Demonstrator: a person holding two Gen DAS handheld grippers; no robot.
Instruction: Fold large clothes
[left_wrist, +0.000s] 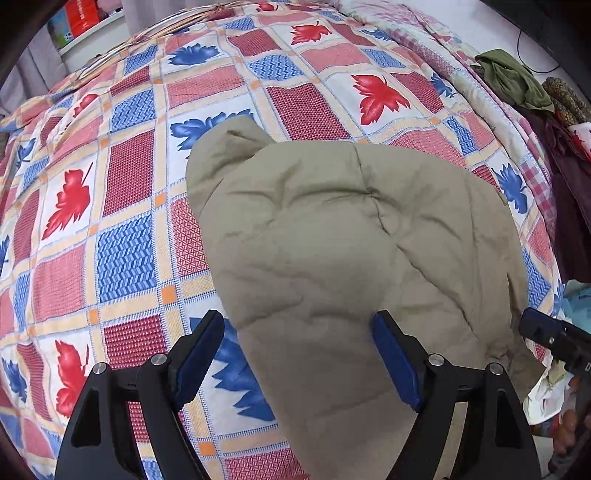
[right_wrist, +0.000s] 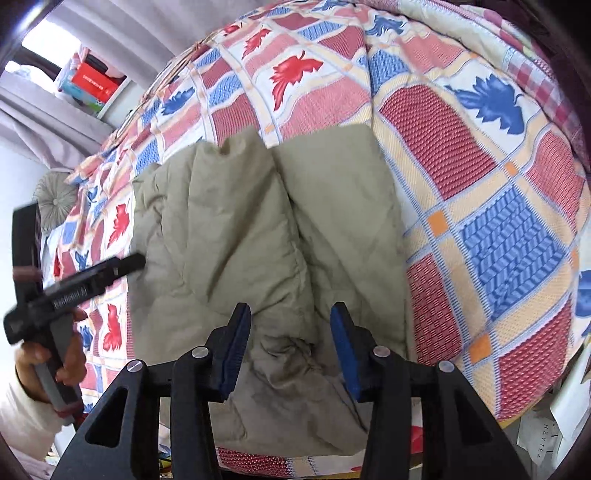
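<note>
Clearly, a khaki padded garment (left_wrist: 332, 240) is laid on a bed that is covered by a patterned bedspread (left_wrist: 122, 206) with red and blue leaves in squares. In the left wrist view the garment is seen as a folded, puffy bundle whose near part hangs toward the edge of the bed, and the left gripper (left_wrist: 297, 354) is held above it with its jaws wide apart. One blue pad is seen over the bedspread and the other over the khaki cloth, and nothing is clamped between them. In the right wrist view the garment is shown with two padded halves lying side by side, divided by a deep crease that runs away from the camera. The right gripper (right_wrist: 290, 349) is held over the crumpled near edge of the garment; its jaws are parted, and no pressing of the pads on the cloth is seen, although the cloth lies in the gap below them. At the left border of this view the other gripper is seen from the side, held by a hand (right_wrist: 55, 354) with a white sleeve. At the far right of the bed, in the left wrist view, a green cloth (left_wrist: 513, 79) is heaped beside some dark clothes (left_wrist: 569, 192), well apart from the khaki garment.
</note>
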